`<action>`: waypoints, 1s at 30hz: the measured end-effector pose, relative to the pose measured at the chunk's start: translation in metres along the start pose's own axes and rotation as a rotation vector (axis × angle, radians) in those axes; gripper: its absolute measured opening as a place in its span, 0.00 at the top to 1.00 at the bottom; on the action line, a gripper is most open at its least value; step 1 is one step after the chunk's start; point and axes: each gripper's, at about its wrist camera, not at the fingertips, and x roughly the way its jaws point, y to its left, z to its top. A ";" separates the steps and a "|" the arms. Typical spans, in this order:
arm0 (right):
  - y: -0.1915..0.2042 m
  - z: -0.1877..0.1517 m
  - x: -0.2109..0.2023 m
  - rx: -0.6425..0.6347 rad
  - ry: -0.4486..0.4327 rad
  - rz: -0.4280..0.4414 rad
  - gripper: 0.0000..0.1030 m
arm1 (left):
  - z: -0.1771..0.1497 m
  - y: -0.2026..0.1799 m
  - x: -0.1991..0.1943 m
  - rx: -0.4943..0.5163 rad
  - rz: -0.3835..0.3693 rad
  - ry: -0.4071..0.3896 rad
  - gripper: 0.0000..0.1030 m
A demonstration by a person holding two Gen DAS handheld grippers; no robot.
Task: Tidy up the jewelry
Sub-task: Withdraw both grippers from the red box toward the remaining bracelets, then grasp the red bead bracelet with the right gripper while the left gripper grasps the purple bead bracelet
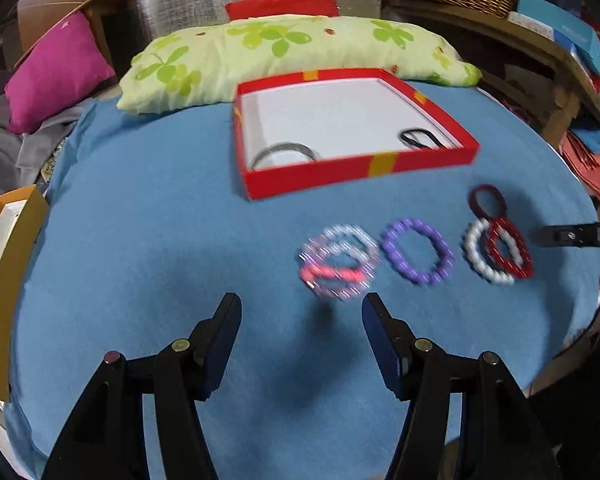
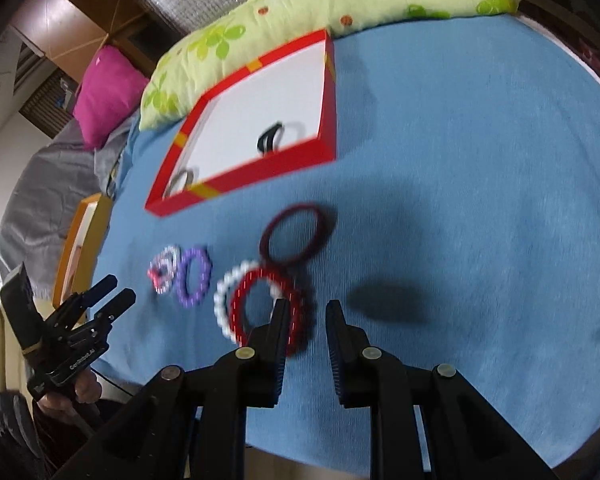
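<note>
Big blue cloth (image 1: pixel 148 240) fills both views, w/ a green-leaf pillow (image 1: pixel 292 52) along its far edge. On the cloth sits the red box (image 1: pixel 364 168), open, white inside. Its near wall hides part of what's in it: a grey bangle (image 1: pixel 284 150) at one corner, only the top arc showing, and a black band (image 1: pixel 420 136) at the other, half cut off (motion blur on both, hard to say more).

Loose jewelry lies in a row on the cloth in front of the box. Left to right in the left wrist view: a blurred pile of pale and pink bracelets (image 1: pixel 338 262) (count unclear), a purple bead bracelet (image 1: pixel 416 256) just beside it, then a white bead bracelet (image 1: pixel 480 256) overlapped by a red bead bracelet (image 1: pixel 508 252), w/ a dark maroon ring (image 1: pixel 487 199) touching them on the box side.

Left gripper (image 1: pixel 302 308) hovers just short of the pale pile, fingers well apart, nothing btwn them. Right gripper (image 2: pixel 308 312) hangs over the red bead bracelet's edge, its left finger covering part of it, jaws a little apart and empty. In the left view only a sliver of it shows at the right edge.
</note>
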 end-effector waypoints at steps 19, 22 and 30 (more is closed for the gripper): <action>0.033 0.008 0.029 -0.147 -0.058 -0.113 0.90 | 0.014 -0.045 0.025 0.044 -0.137 0.061 0.38; 0.029 0.012 0.026 -0.117 -0.078 -0.103 0.90 | 0.016 -0.051 0.028 0.051 -0.141 0.059 0.38; 0.001 0.020 0.006 -0.008 -0.090 0.010 0.89 | 0.027 -0.061 0.039 0.069 -0.131 0.041 0.38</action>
